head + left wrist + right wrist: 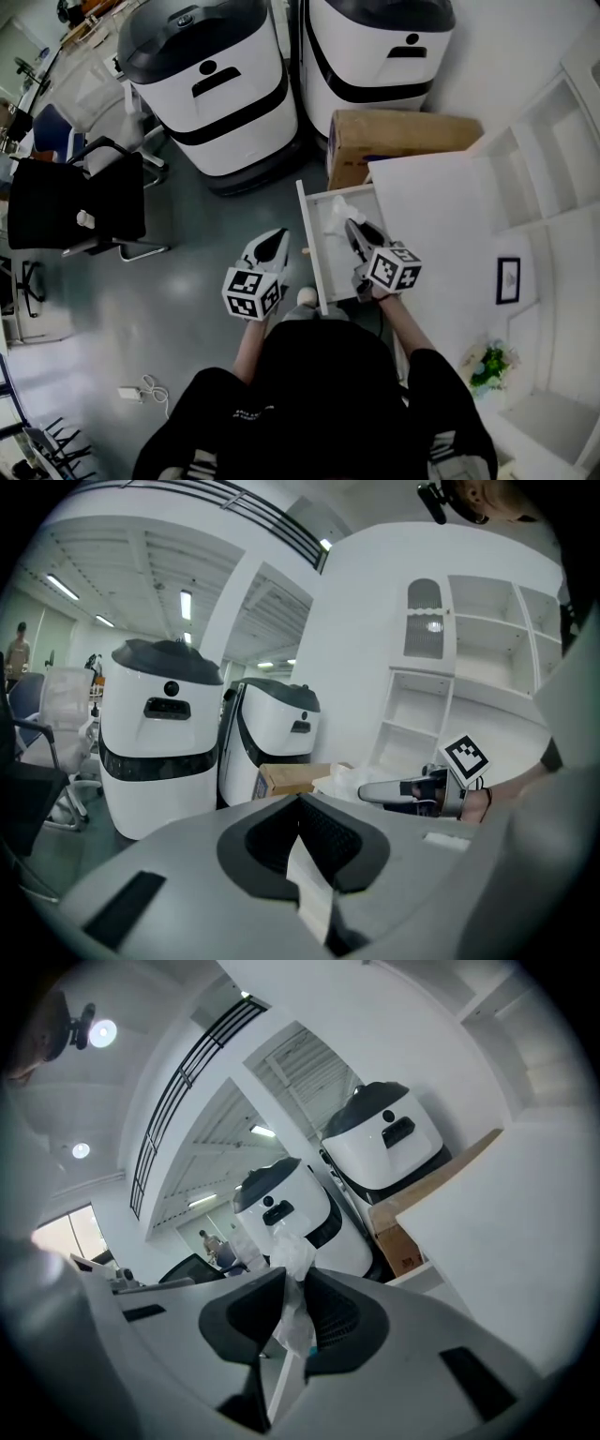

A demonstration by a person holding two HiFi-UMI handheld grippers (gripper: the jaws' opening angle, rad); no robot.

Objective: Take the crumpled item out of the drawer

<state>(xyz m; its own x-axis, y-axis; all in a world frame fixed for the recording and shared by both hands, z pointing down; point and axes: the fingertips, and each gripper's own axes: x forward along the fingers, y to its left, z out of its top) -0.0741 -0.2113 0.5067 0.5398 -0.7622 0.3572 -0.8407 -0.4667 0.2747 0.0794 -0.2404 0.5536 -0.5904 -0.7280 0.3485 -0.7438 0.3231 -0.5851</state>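
Clamping with the right gripper (349, 225) on the crumpled item (292, 1246): thin white film, half see-through, creased and bunched. Pinched between dark ribbed pads (336, 1314), puffing out past the tips in a loose tuft, with a narrower tail drooping down between the jaws. Looks soft and light, full of sharp little folds. Held over the open drawer (314, 258), a shallow white box with thin straight walls, pulled out from under a smooth white tabletop (441, 206). Cannot tell whether lifted quite clear of the drawer's rim. Shows in the left gripper view as a pale rumpled lump at the right gripper's tip.

Clenched and empty on the left gripper (278, 236): jaws pressed together with nothing between, hanging just beside the drawer's front over a glossy grey floor (187, 248). Topped, each gripper, by a cube of black-and-white square markers.

Standing beyond the drawer: two big rounded machines (211, 89), glossy white shells with dark grey domed lids and black bands. Sitting between them and the tabletop, a plain matte brown cardboard box (394, 141). Off to the left, a black chair (75, 202) on a thin metal frame. Along the right, white shelves (553, 141) in square-cornered compartments.
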